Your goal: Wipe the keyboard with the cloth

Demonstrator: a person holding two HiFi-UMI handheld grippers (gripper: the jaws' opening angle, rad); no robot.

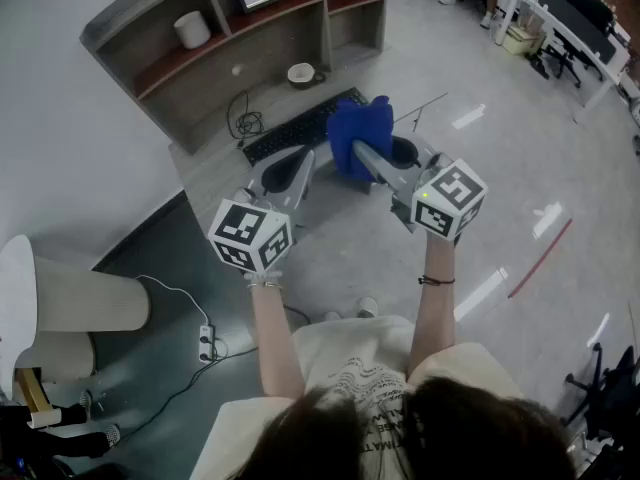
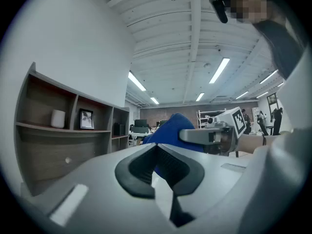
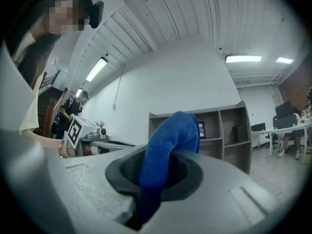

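holding the cloth [image 1: 360, 128] pinched in my right tool [image 1: 362, 154], left tool [image 1: 300, 168] closed on nothing. the keyboard [image 1: 290, 131] lies on the desk [image 1: 215, 173] toward 11 o'clock of the cloth, long axis 8-to-2.

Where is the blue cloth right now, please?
In the head view, the blue cloth is clamped in the right gripper, near the right end of the keyboard.

No legible text, brand, number or sign found in any view. The cubes on the left gripper [image 1: 303, 160] and right gripper [image 1: 353, 148], centre of the head view, carry black-and-white square marker patterns only, no characters. The print on the person's shirt [image 1: 365, 383], bottom centre, is too blurred to read. The keyboard [image 1: 300, 126] key legends are too small to read.
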